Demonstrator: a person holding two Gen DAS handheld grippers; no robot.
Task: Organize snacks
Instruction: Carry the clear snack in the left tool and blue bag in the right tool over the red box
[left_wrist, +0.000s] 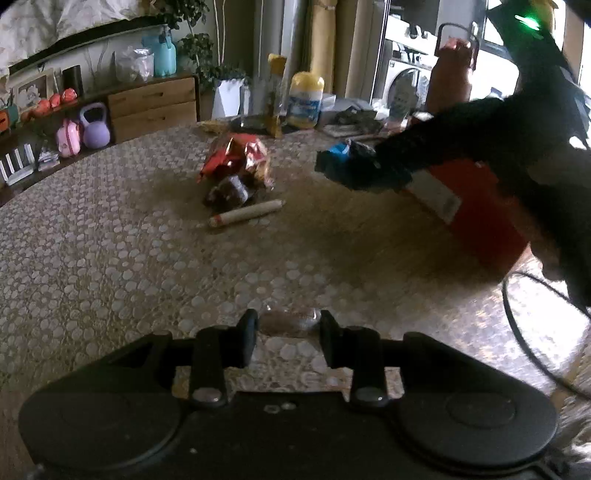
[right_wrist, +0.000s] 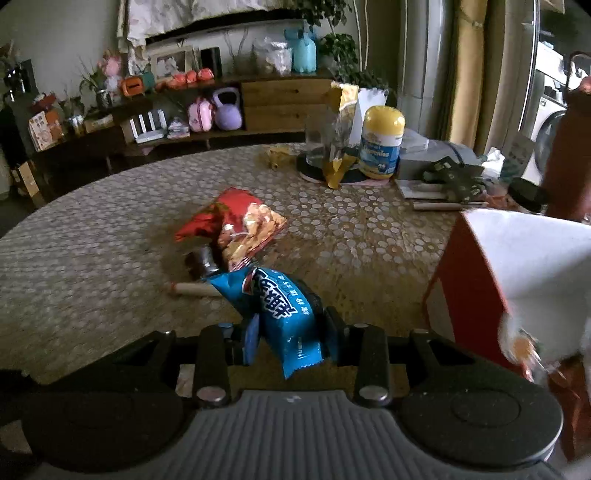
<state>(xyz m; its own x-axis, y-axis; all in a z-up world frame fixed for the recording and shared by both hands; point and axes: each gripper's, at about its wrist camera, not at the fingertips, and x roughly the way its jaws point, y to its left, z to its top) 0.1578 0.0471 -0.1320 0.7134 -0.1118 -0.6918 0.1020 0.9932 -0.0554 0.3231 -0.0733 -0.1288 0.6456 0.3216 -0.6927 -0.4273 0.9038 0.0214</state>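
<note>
My left gripper (left_wrist: 288, 332) is shut on a small brown snack in a clear wrapper (left_wrist: 290, 323), just above the patterned tablecloth (left_wrist: 110, 258). My right gripper (right_wrist: 291, 332) is shut on a blue snack packet (right_wrist: 284, 314) and holds it in the air. The left wrist view shows that right gripper (left_wrist: 354, 166) and blue packet (left_wrist: 334, 157) beside a red box (left_wrist: 484, 218). In the right wrist view the box (right_wrist: 465, 280) stands open, its white inside showing. Red snack bags (left_wrist: 236, 157) (right_wrist: 236, 221), a dark round snack (left_wrist: 229, 192) and a sausage stick (left_wrist: 245, 214) (right_wrist: 192, 290) lie mid-table.
At the table's far side stand a yellow-lidded bottle (right_wrist: 382, 144), a glass with a yellow bag (right_wrist: 332, 144), papers and a dark glove (right_wrist: 454, 177). A tall brown bottle (left_wrist: 450, 74) is behind the box. A black cable (left_wrist: 517, 317) loops on the right.
</note>
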